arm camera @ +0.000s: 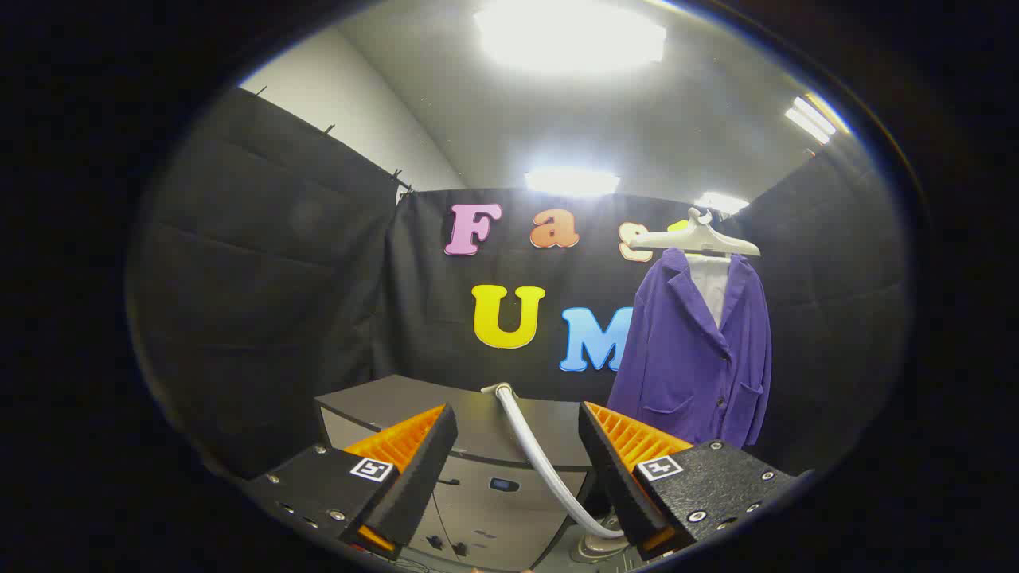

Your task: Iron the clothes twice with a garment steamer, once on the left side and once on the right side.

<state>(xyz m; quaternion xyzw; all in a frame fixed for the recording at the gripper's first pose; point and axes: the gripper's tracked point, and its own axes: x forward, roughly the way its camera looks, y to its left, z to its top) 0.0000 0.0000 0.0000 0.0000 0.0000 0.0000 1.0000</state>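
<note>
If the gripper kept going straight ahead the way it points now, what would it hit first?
Most likely the white hose, which crosses the gap between the open gripper fingers, above the grey cabinet. Depth is hard to judge. The purple jacket hangs off to the right, outside that line.

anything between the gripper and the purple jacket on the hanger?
Nothing visible. The gripper is open; the steamer hose runs between its fingers, down to the left of the purple jacket, which hangs beyond the right finger with open air before it.
</note>
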